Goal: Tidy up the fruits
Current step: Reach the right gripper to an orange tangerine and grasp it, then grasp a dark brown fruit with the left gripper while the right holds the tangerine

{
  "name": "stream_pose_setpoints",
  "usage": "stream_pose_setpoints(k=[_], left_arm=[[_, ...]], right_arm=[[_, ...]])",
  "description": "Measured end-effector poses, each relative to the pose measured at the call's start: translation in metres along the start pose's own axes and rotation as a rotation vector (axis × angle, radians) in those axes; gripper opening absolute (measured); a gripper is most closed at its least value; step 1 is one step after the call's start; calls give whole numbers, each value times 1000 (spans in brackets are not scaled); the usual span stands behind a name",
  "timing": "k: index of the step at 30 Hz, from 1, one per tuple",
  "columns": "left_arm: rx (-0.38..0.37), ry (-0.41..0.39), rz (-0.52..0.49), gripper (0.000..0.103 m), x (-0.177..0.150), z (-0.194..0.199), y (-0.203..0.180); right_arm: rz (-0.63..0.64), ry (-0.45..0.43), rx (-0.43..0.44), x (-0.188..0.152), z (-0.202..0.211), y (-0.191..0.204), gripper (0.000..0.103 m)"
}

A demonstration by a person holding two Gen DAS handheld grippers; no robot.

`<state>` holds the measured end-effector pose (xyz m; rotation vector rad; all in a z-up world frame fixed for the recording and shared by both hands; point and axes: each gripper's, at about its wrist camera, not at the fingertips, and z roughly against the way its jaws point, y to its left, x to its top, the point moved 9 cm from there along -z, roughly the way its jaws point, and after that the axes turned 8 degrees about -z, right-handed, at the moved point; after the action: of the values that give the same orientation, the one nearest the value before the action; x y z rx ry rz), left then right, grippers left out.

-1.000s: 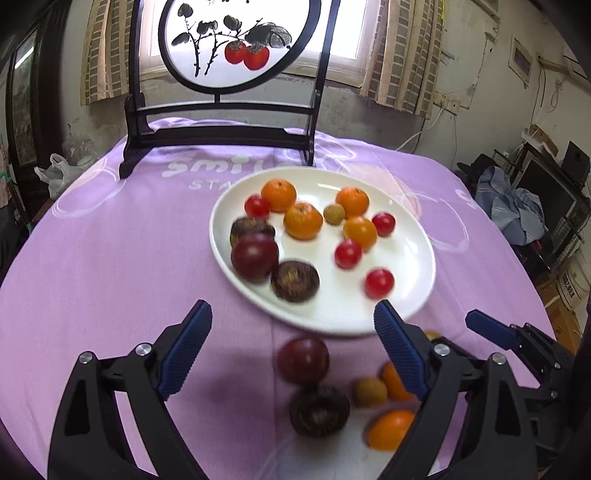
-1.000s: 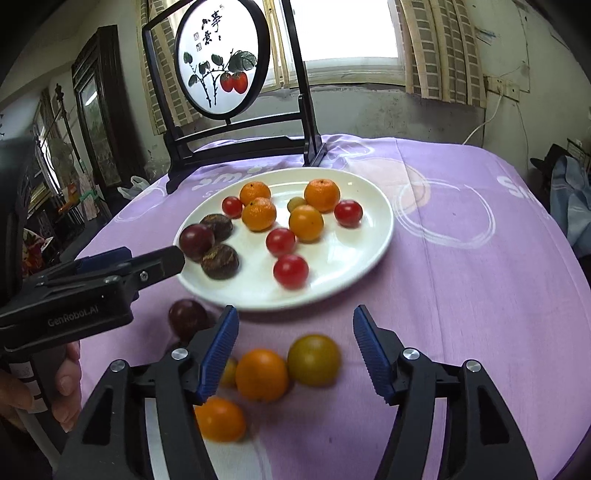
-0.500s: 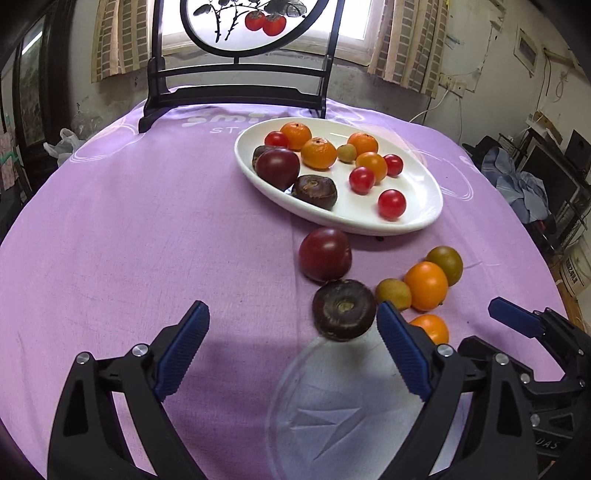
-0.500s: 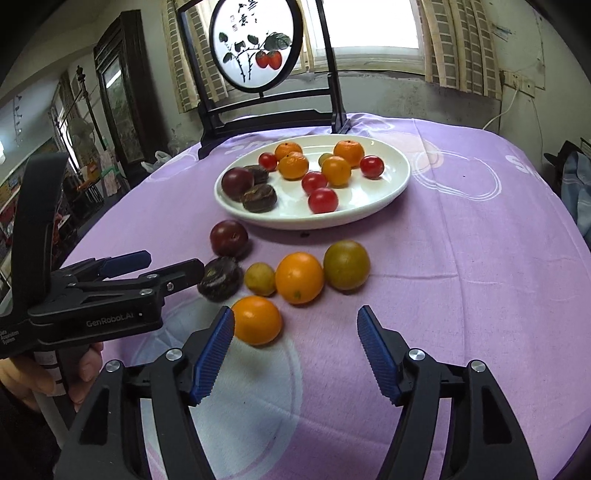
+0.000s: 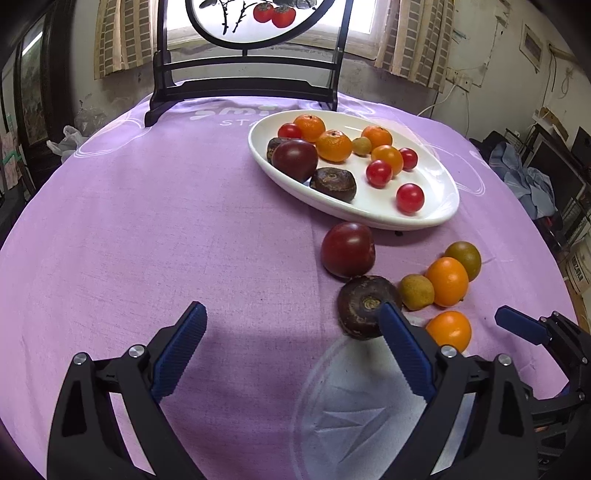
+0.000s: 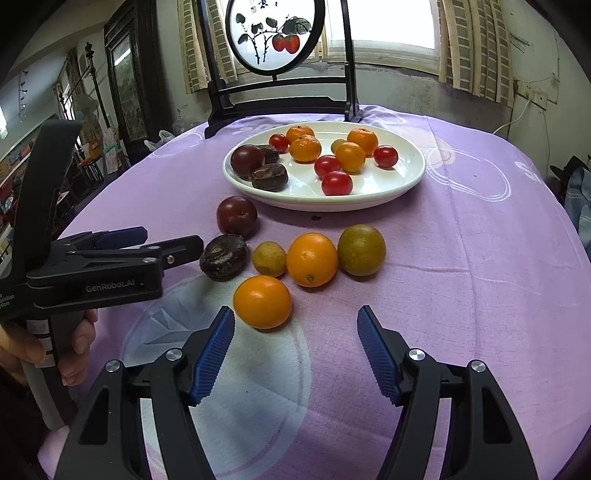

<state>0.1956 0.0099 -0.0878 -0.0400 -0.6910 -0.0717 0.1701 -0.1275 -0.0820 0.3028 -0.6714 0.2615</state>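
A: Right wrist view has the right tool [image 6: 295, 341] spread wide and empty, the smooth orange citrus fruit [image 6: 262, 301] just beyond its fingertips near the purple-clothed tabletop [image 6: 480, 258]'s near edge. Centre on it, close gently, then carry it to the white oval plate [image 6: 413, 173].

B: Left wrist view shows the left tool [image 5: 291, 332] also open, empty, its right finger overlapping the dark wrinkled round fruit [image 5: 364, 301]; only the right view shows the hand [image 6: 22, 347] holding it.

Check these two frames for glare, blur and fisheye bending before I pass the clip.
Left wrist view: sharp, the window blown out behind the screen, the purple tablecloth bulging from fisheye, dark corner vignette. Right wrist view: also sharp, the window overexposed, soft shadows under the fruit, a small highlight on the nearest orange, edges curved.
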Motion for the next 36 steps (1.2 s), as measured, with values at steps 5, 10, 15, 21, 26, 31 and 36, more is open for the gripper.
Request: stream_pose_setpoints(k=[5,10,15,21,26,31,36], left_arm=[[1,4,-12,92,-2,0,-3],[3,15,-3,92,-3,-3,-1],[-1,7,18,92,-1,-2,2],[2,16,32,93,-2,-3,5],[-5,24,30,93,-3,-4,4],[-4,20,33,94,-2,-2,5],[-13,27,32,94,-4,-3,3]], right_arm=[[-6,19,12,-3,-3,8,70],[0,51,-16,-8,-14,15,68],[-12,64,-44,-8,-24,18,57],[-23,46,-64,-1,-31,19,57],[-38,38,-73,3,-33,17,45],[-29,43,-78,2,-31,16,40],[-75,56,-87,0,-19,-1,40]])
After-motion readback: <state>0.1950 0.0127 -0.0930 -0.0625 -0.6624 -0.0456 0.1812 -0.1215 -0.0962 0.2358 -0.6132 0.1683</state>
